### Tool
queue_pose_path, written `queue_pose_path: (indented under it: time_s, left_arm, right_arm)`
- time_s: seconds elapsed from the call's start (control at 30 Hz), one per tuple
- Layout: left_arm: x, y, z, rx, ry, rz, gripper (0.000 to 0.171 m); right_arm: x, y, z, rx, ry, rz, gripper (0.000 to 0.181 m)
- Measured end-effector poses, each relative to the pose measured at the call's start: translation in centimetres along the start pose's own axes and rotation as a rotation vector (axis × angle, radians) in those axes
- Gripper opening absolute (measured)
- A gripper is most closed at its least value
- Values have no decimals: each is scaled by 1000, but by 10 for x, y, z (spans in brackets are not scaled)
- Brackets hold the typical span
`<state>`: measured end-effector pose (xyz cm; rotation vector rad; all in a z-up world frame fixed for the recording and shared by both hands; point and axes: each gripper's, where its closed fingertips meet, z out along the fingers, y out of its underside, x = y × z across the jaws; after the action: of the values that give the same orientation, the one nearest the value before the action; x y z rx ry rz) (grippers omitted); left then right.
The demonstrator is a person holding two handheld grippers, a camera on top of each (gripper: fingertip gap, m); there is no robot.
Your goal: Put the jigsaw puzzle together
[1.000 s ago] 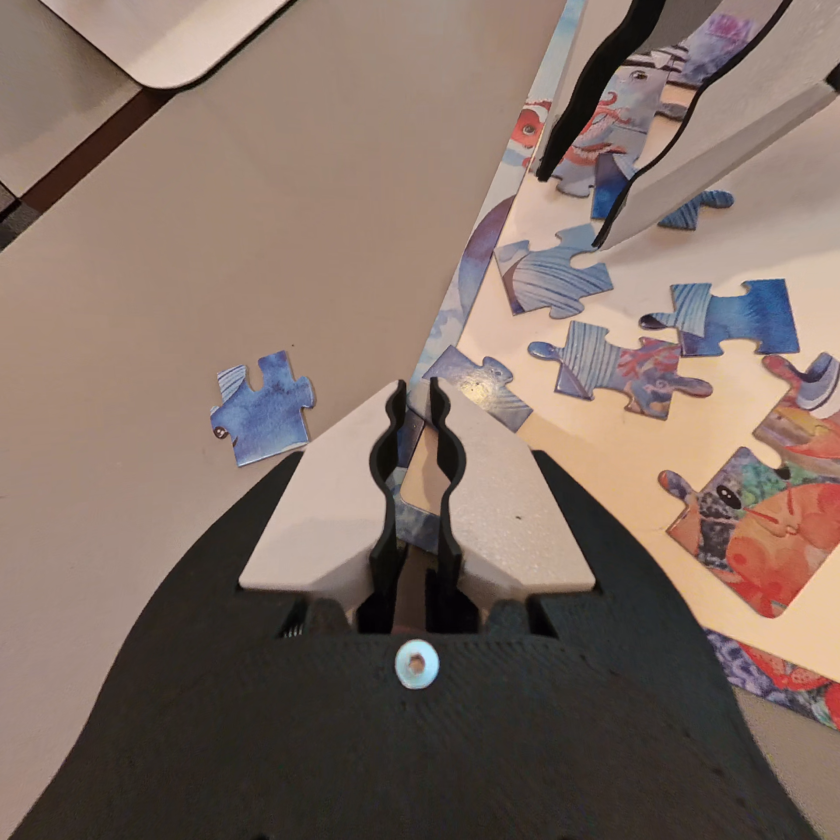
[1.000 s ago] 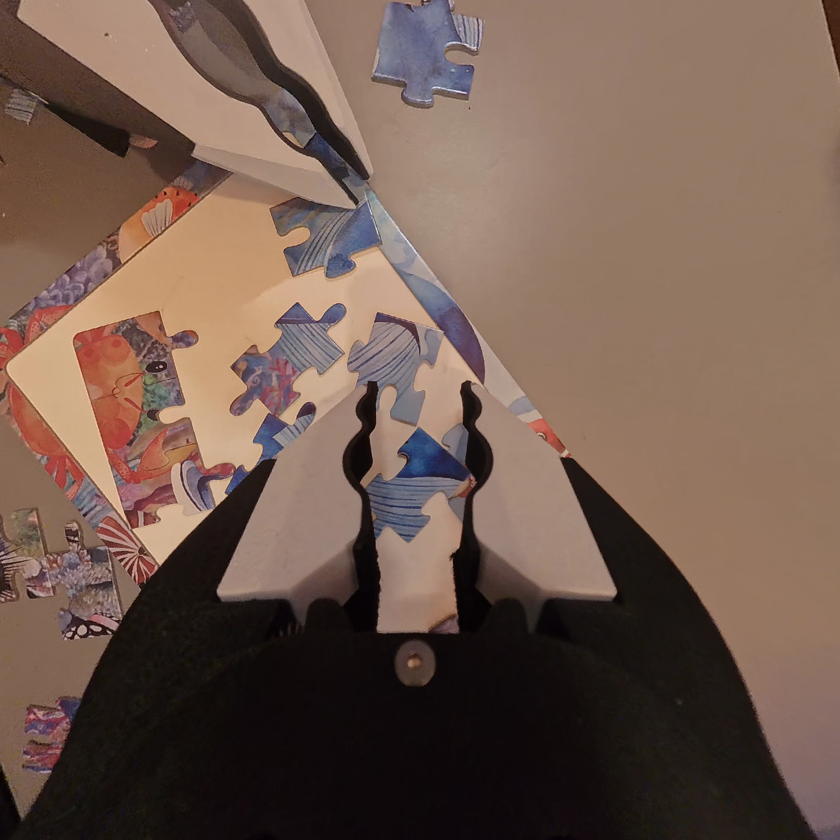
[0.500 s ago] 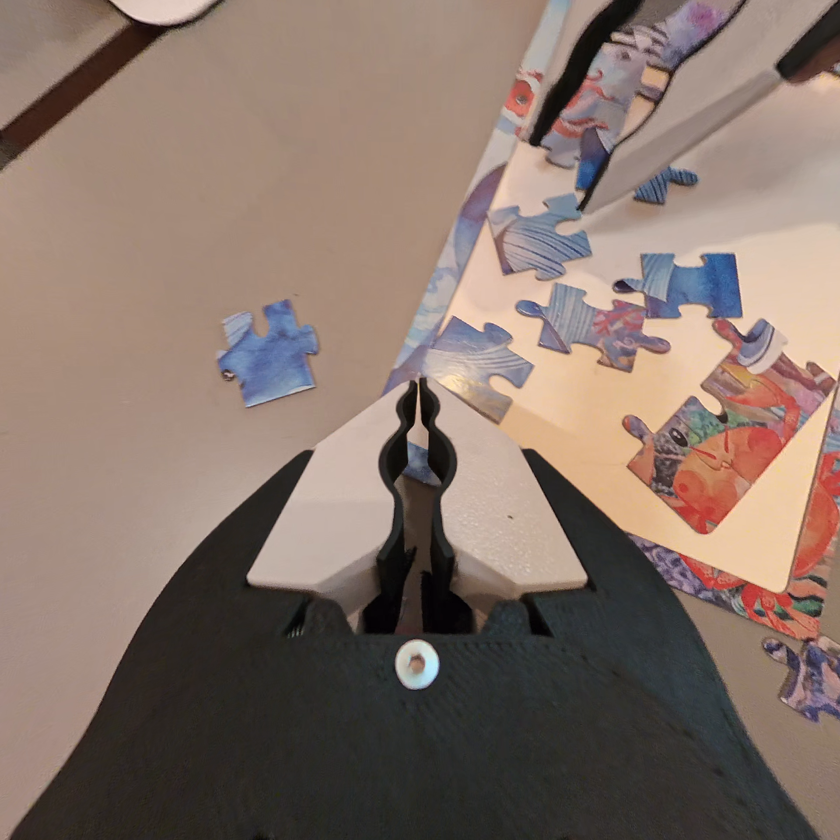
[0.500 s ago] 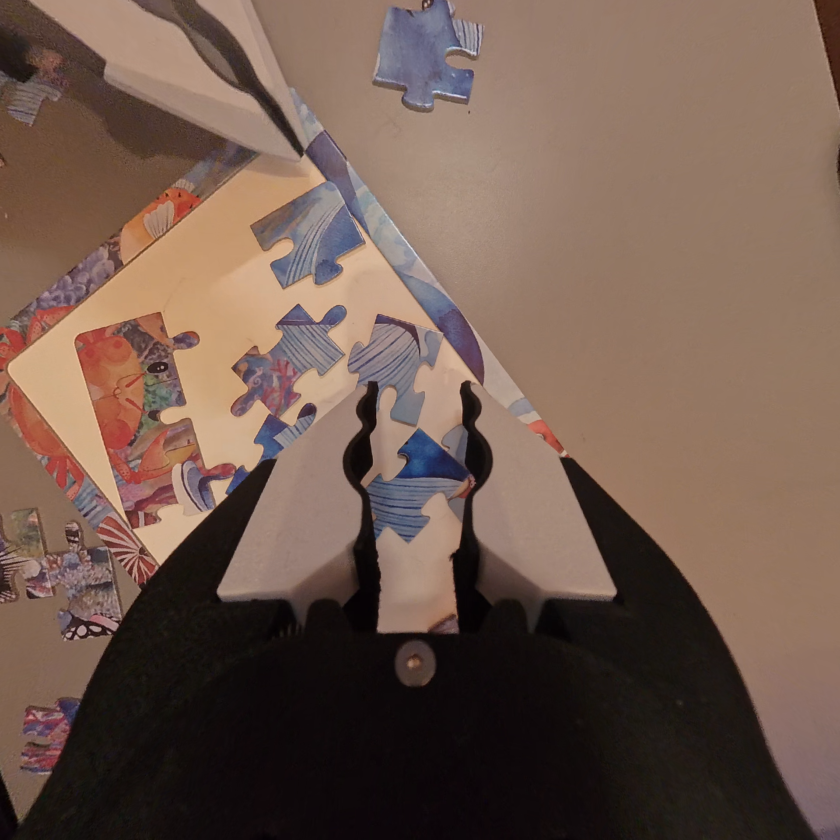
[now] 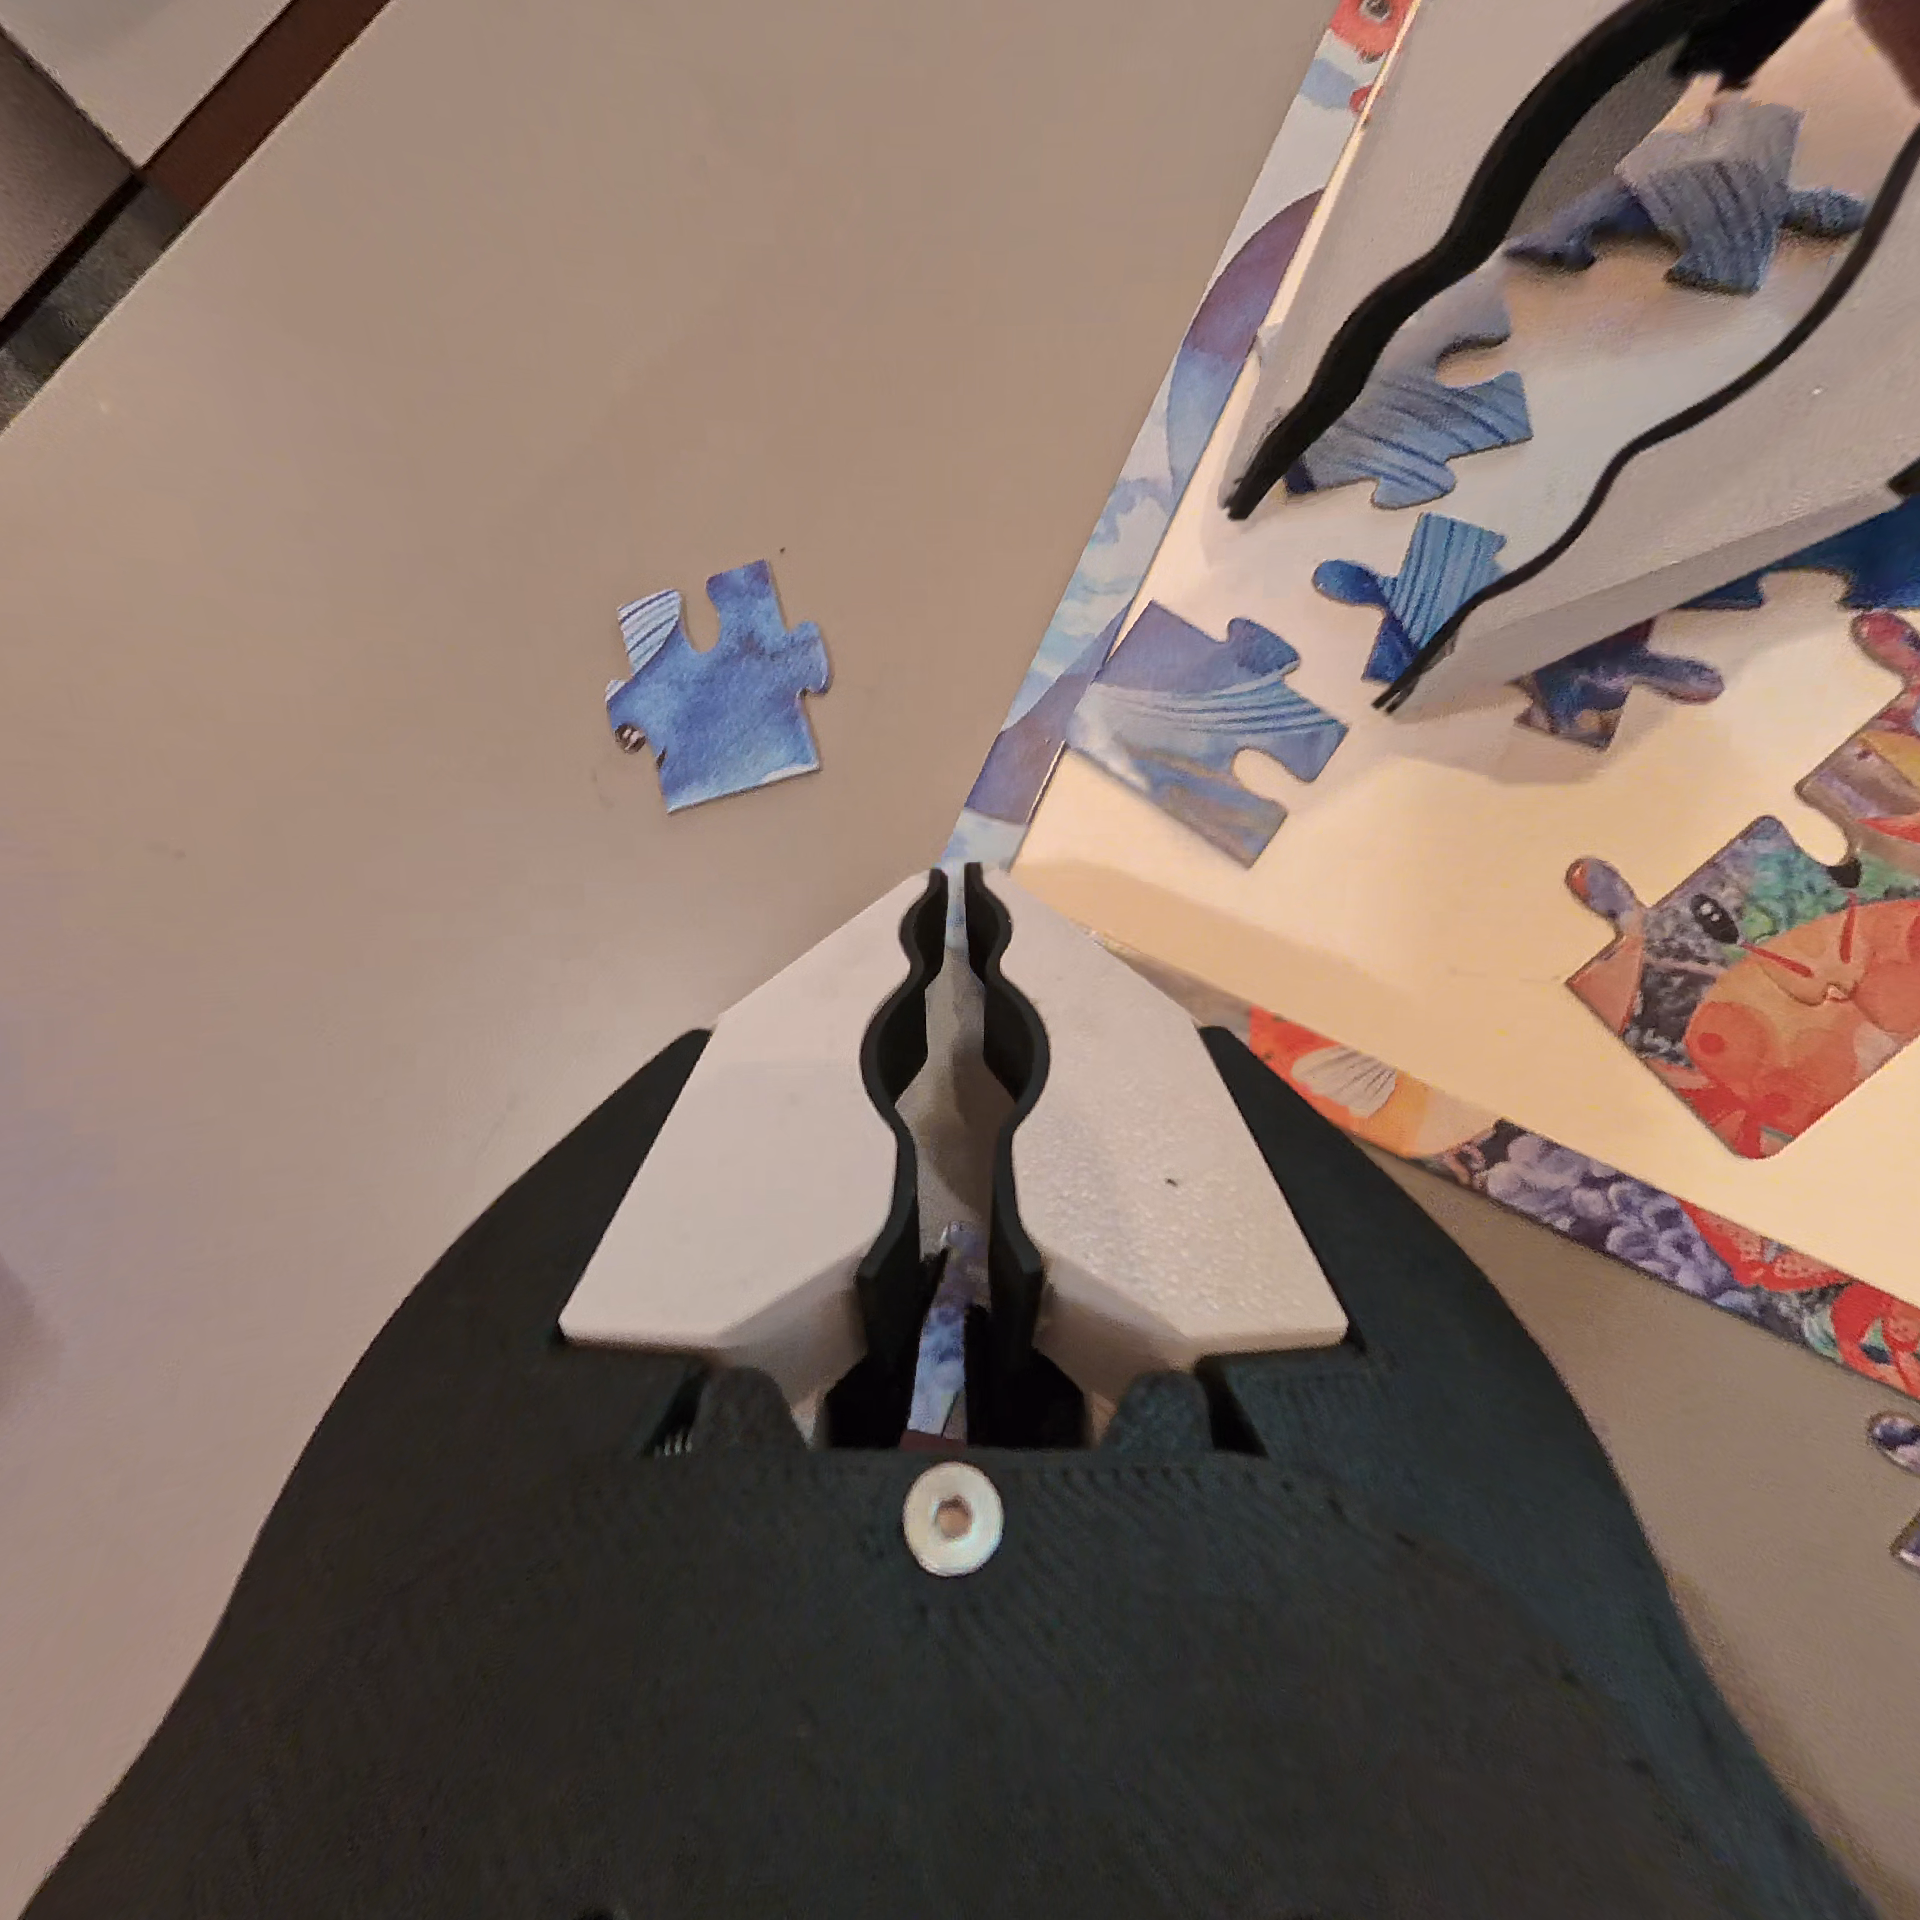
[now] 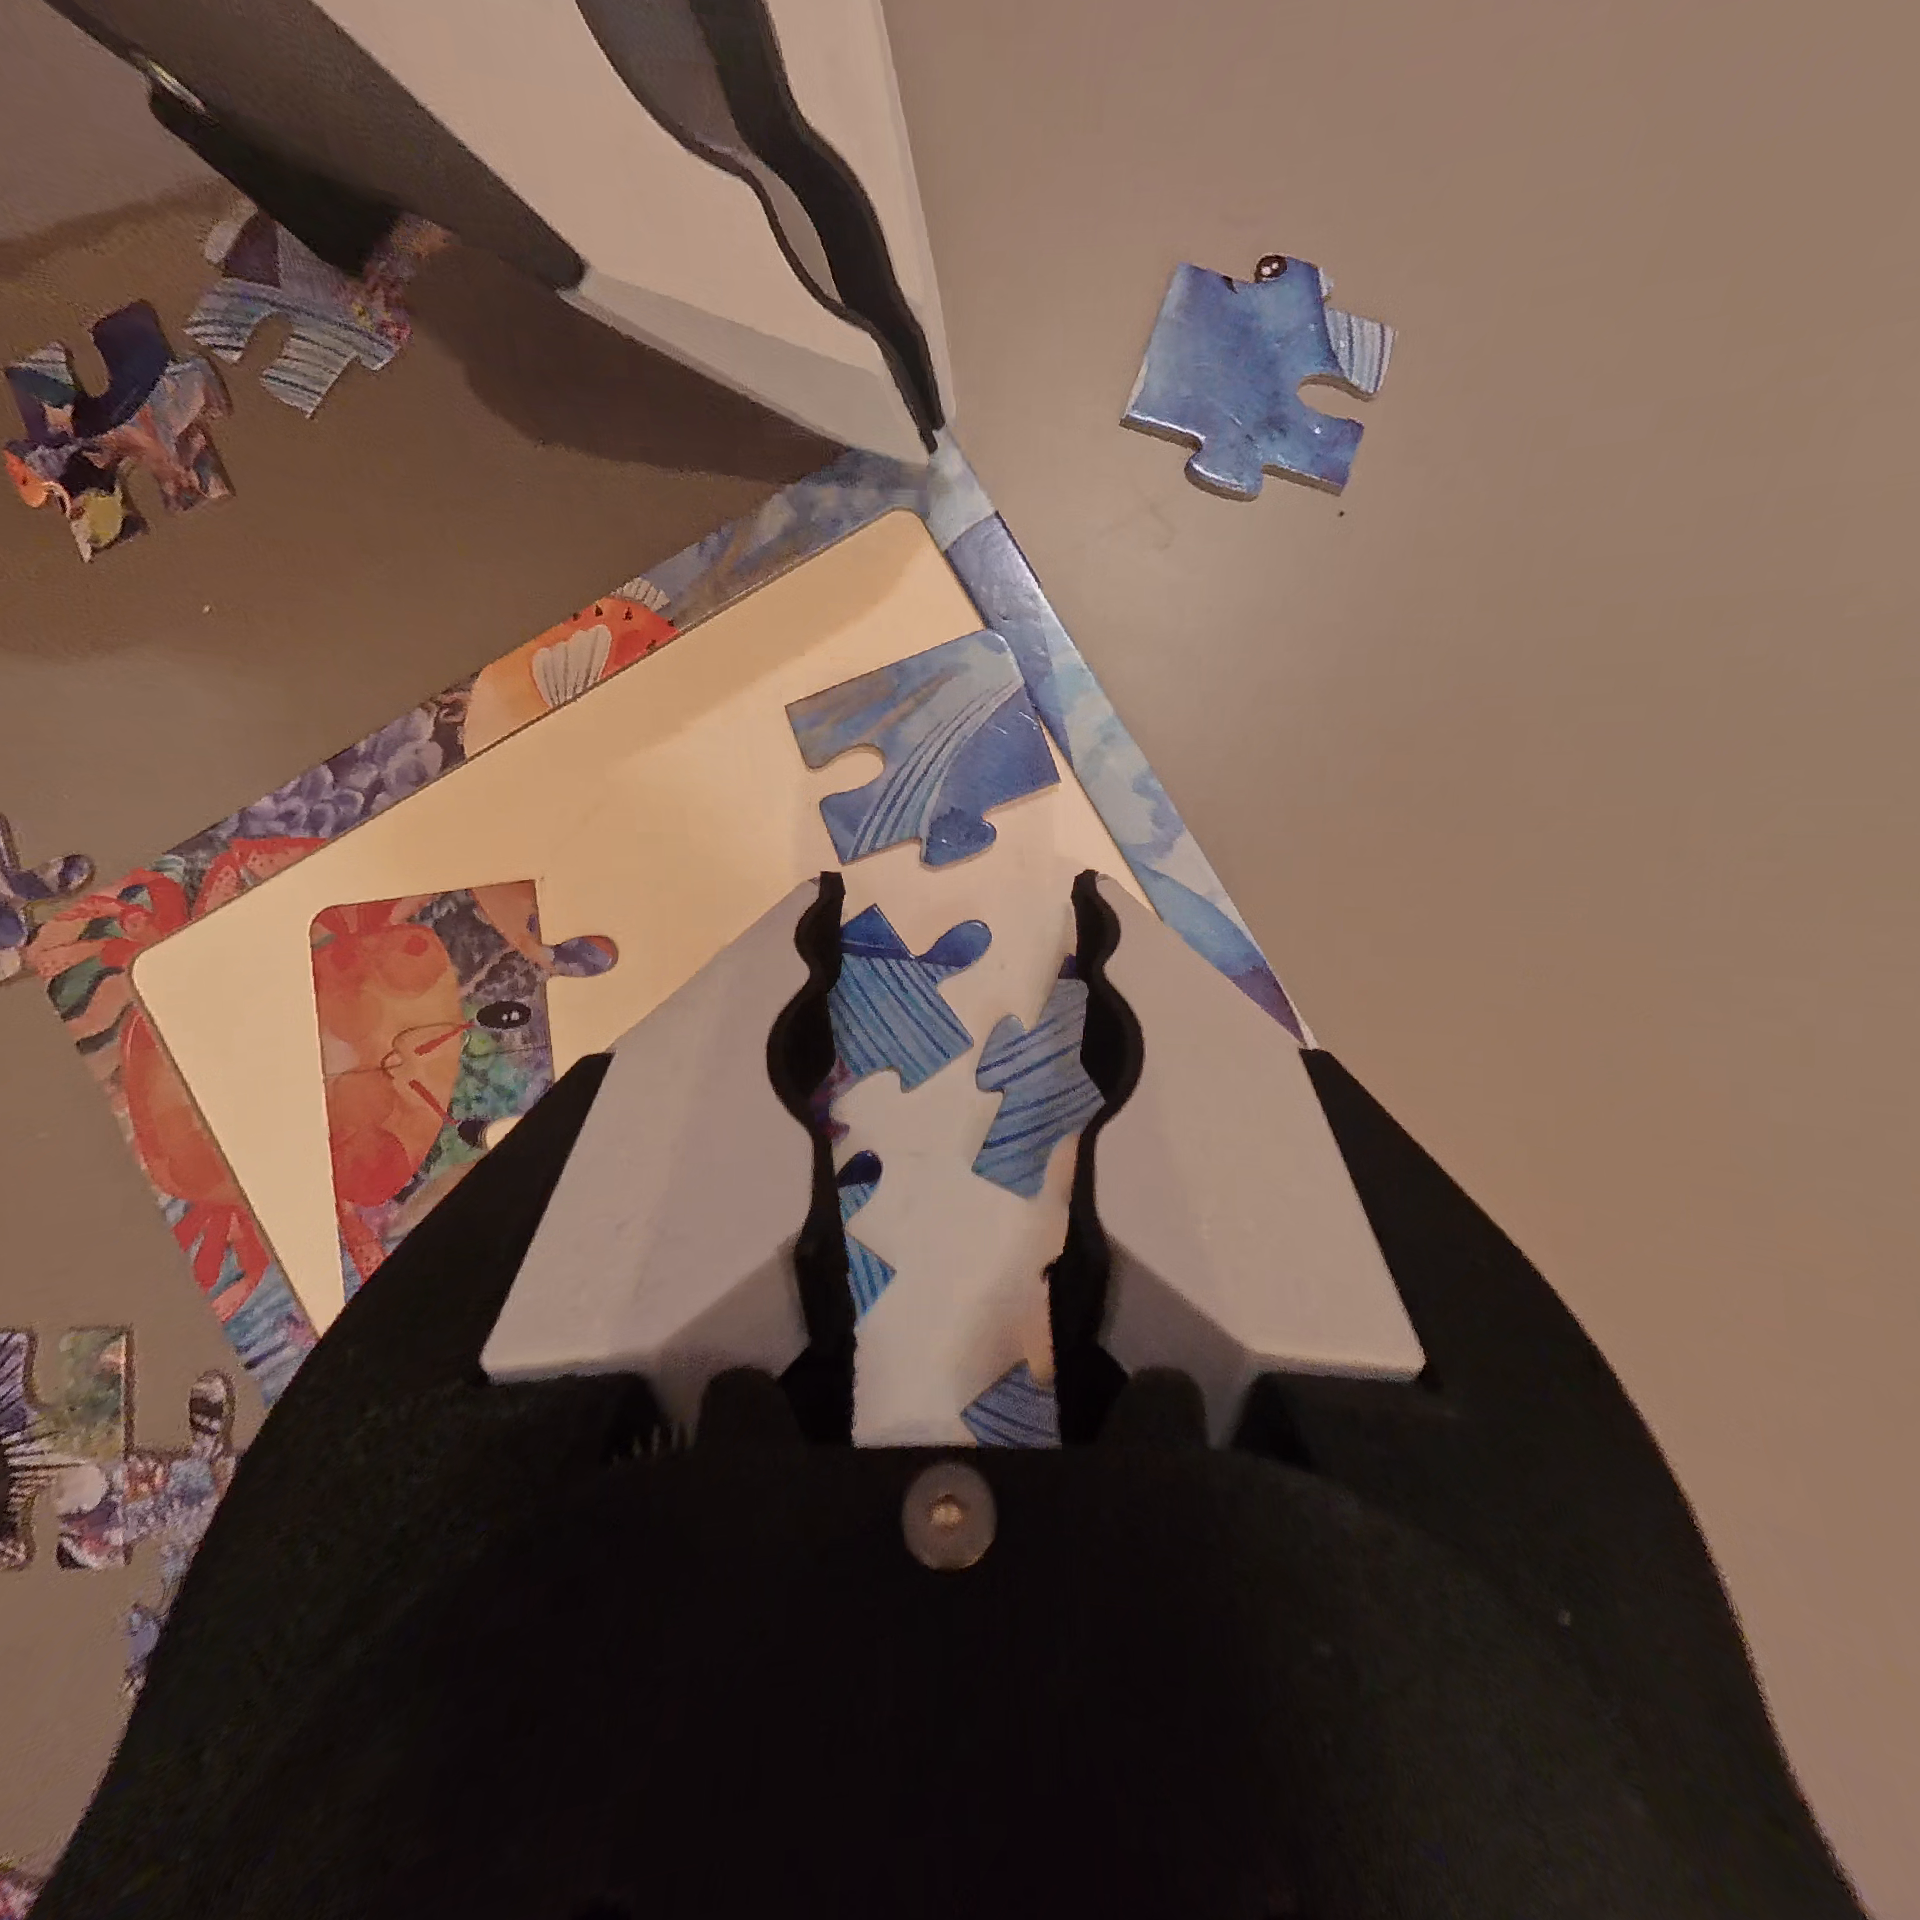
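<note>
Pieces lie loose right under my right gripper point(image 6: 956, 894), which hangs released and empty over the pale cardboard puzzle tray with the printed sea-life border point(image 6: 665, 790). Straight below, framed between its spread fingers, sits a blue-and-white striped jigsaw piece point(image 6: 894, 1003), knob pointing away and to the right. A second striped piece point(image 6: 1039, 1081) lies just beside it, half under the right finger. Just ahead is a blue corner piece with pale curved lines point(image 6: 930, 764), tucked near the tray's corner.

My left gripper point(image 5: 956, 883) is clenched to a slit, tip on that same tray corner. I cannot tell whether it nips the board or only presses on it.

Off the tray, on the beige surface point(image 5: 416, 520), a plain mottled-blue piece point(image 5: 722, 691) lies ahead and left of my left gripper, so that's the nearer gripper for it. The orange crab section point(image 6: 416, 1029) is already joined at the far side.

No brand or readable writing anywhere.
</note>
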<state>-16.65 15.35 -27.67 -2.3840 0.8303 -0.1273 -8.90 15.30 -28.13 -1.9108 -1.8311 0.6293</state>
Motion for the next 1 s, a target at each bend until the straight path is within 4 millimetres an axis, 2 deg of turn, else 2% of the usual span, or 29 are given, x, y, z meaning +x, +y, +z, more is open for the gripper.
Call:
queue_pose_path:
  time_s: [0.2, 0.33, 0.7, 1.0]
  left_arm:
    - [-4, 23, -6, -90, -8, 1, 0]
    - [2, 23, -2, -100, 15, 7, 0]
    - [2, 23, -1, -102, 6, 11, 0]
    - [1, 22, -1, -101, 2, 10, 0]
  right_arm:
    - [-10, -9, 12, 34, -27, 3, 41]
    - [-13, -15, 16, 55, -24, 11, 41]
    - [-22, -32, 29, 91, 12, 0, 40]
    - [-24, -37, 33, 89, 41, 29, 40]
